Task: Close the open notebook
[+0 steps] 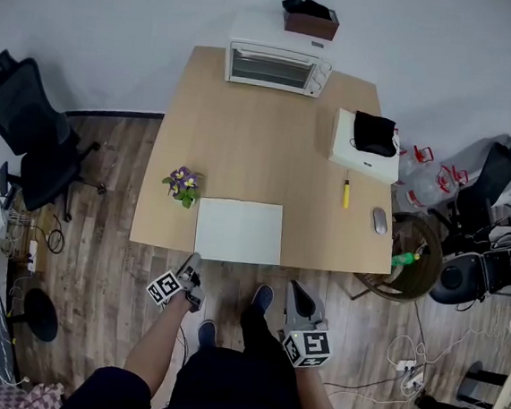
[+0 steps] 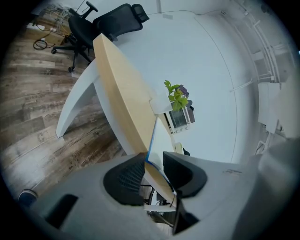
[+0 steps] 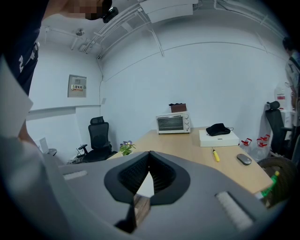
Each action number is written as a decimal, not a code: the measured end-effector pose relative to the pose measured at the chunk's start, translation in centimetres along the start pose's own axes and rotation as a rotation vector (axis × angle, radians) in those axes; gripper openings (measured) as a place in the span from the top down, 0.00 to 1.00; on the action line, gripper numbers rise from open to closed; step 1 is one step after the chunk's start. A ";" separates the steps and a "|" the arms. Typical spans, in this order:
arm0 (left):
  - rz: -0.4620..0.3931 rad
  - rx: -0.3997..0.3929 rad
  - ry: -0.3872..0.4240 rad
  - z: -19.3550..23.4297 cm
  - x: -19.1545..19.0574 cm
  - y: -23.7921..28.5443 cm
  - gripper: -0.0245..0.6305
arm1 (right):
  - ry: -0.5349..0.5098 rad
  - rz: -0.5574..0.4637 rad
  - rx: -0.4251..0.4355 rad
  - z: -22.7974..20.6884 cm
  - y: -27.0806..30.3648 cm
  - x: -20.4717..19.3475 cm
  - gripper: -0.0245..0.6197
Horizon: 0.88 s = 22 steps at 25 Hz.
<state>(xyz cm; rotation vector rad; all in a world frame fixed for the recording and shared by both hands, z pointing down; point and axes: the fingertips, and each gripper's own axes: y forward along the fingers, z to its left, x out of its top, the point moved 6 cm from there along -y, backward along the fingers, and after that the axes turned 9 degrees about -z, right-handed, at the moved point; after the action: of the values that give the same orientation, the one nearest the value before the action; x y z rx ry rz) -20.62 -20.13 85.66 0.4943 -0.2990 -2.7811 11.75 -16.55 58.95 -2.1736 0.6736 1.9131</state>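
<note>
1. Standing apart, the jaws of the left gripper (image 2: 153,161) have the near-left corner of the notebook (image 1: 239,231) and the rim of the bench (image 1: 243,144) in the gap between them. The notebook's thin blue edge runs close along one pad, and contact cannot be made out.
2. The right gripper (image 3: 149,154) has its jaws brought together at the tips, with nothing between them. It hangs off the bench's near edge above the wooden floor (image 1: 115,258), to the right of the notebook.
3. The notebook lies flat, white side up, at the middle of the bench's near edge.
4. A small potted plant (image 1: 184,185) stands just beside its far-left corner.
5. Farther right lie a yellow tool (image 1: 346,193) and a computer mouse (image 1: 379,220). A toaster oven (image 1: 278,66) sits at the far edge.
</note>
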 end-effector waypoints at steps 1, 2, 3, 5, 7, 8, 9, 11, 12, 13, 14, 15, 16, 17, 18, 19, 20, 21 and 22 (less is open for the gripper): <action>0.001 0.000 -0.002 0.0 0.0 0.2 0.78 | 0.000 0.002 0.000 0.0 0.0 0.0 0.95; -0.002 0.003 -0.008 0.0 0.1 0.4 0.78 | 0.000 0.005 0.000 -0.1 0.0 -0.1 0.95; -0.007 0.009 -0.016 0.1 0.2 0.5 0.81 | -0.002 0.006 0.000 0.0 0.0 -0.1 0.95; -0.014 0.015 -0.035 0.4 0.2 0.5 0.86 | -0.004 0.007 0.001 0.1 0.0 -0.1 0.95; -0.016 0.011 -0.046 0.4 0.3 0.3 0.90 | -0.004 0.006 0.001 0.1 0.0 -0.2 0.95; -0.016 0.011 -0.044 0.4 0.3 0.3 0.92 | -0.005 0.006 0.002 0.1 0.0 -0.2 0.95; -0.015 0.012 -0.037 0.3 0.3 0.3 0.93 | -0.005 0.006 0.003 0.0 0.1 -0.2 0.95; -0.009 0.011 -0.012 0.0 0.4 0.3 0.93 | -0.005 0.004 0.006 0.1 0.2 -0.1 0.95; -0.006 0.008 -0.002 -0.2 0.5 0.3 0.93 | -0.004 0.003 0.007 0.2 0.2 -0.1 0.95; -0.005 0.004 0.004 -0.5 0.6 0.2 0.93 | -0.004 0.001 0.009 0.3 0.1 -0.1 0.95; -0.004 -0.002 0.006 -0.8 0.6 0.0 0.93 | -0.004 0.000 0.011 0.4 0.1 -0.1 0.95; -0.005 -0.009 0.006 -1.2 0.7 -0.2 0.93 | -0.004 -0.001 0.011 0.4 0.0 0.0 0.95; -0.006 -0.019 0.006 -1.6 0.7 -0.3 0.94 | -0.005 -0.002 0.011 0.4 0.0 0.0 0.95; -0.007 -0.031 0.009 -2.0 0.8 -0.5 0.94 | -0.006 -0.004 0.011 0.4 -0.1 0.1 0.95; -0.008 -0.043 0.018 -2.5 0.9 -0.5 0.94 | -0.006 -0.005 0.010 0.4 -0.1 0.1 0.95; -0.008 -0.055 0.028 -2.9 1.1 -0.6 0.94 | -0.007 -0.006 0.009 0.4 -0.1 0.1 0.95; -0.008 -0.066 0.038 -3.4 1.2 -0.6 0.94 | -0.007 -0.006 0.007 0.4 -0.2 0.1 0.95; -0.007 -0.075 0.047 -3.9 1.2 -0.7 0.94 | -0.007 -0.006 0.004 0.3 -0.3 0.1 0.95; -0.005 -0.084 0.056 -4.4 1.1 -0.8 0.94 | -0.007 -0.007 0.001 0.3 -0.4 0.2 0.95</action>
<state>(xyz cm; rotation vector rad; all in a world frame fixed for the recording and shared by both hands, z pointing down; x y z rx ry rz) -20.26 -20.42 81.11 0.5521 -0.1677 -2.7653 11.67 -16.12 58.68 -2.1647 0.6653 1.9152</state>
